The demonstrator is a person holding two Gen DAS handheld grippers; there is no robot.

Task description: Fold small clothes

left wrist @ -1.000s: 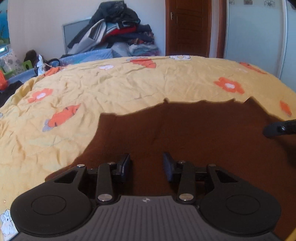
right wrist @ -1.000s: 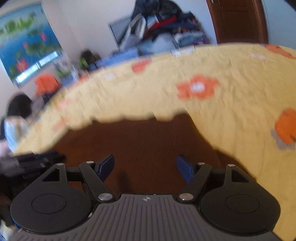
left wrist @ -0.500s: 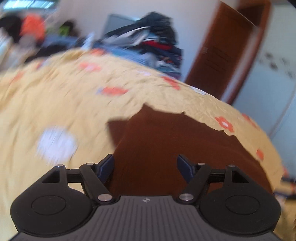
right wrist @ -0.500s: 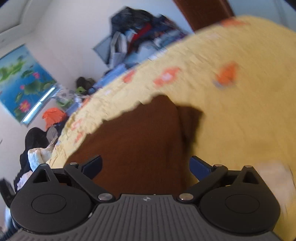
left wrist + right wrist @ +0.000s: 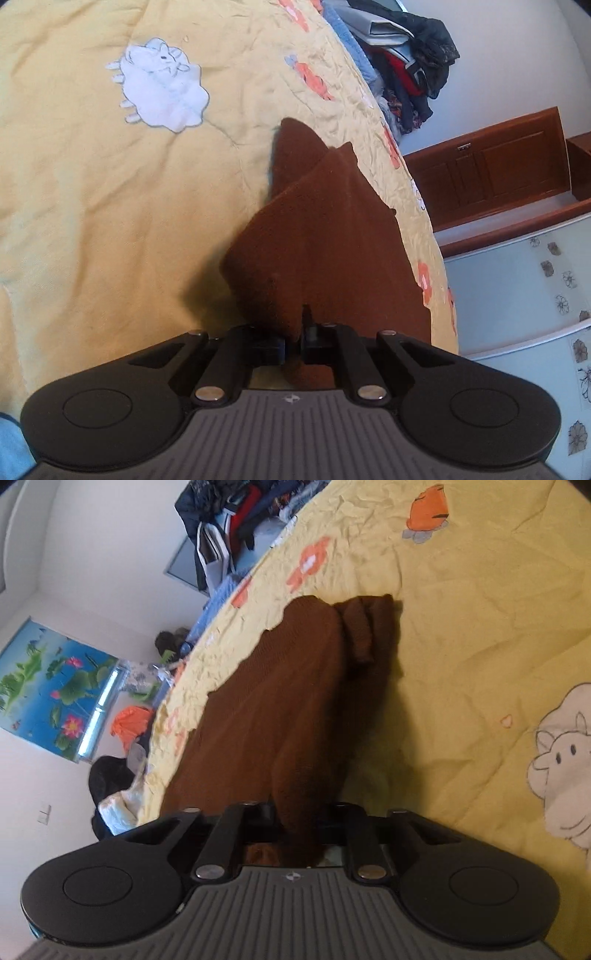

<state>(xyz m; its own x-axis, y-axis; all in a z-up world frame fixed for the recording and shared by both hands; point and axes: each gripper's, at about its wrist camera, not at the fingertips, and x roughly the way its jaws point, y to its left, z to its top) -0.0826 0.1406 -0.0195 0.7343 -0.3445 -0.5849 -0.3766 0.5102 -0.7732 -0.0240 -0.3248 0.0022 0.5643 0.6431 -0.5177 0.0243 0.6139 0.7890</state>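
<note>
A brown knit garment point(image 5: 325, 236) lies on the yellow bedspread point(image 5: 92, 206). My left gripper point(image 5: 294, 345) is shut on its near edge, with cloth pinched between the fingers and lifted into a ridge. In the right wrist view the same brown garment point(image 5: 266, 716) stretches away from me, with a bunched sleeve or corner point(image 5: 365, 627) at its far end. My right gripper point(image 5: 301, 825) is shut on another part of the near edge; the cloth covers the fingertips.
The bedspread carries white sheep point(image 5: 162, 86) and orange flower patches point(image 5: 308, 563). A pile of clothes point(image 5: 410, 62) lies beyond the bed. A wooden door point(image 5: 495, 170) and a picture on the wall point(image 5: 51, 686) lie further off.
Both grippers were open above the flat garment. Both have turned sideways and shut on its edge, and the cloth is lifted into folds.
</note>
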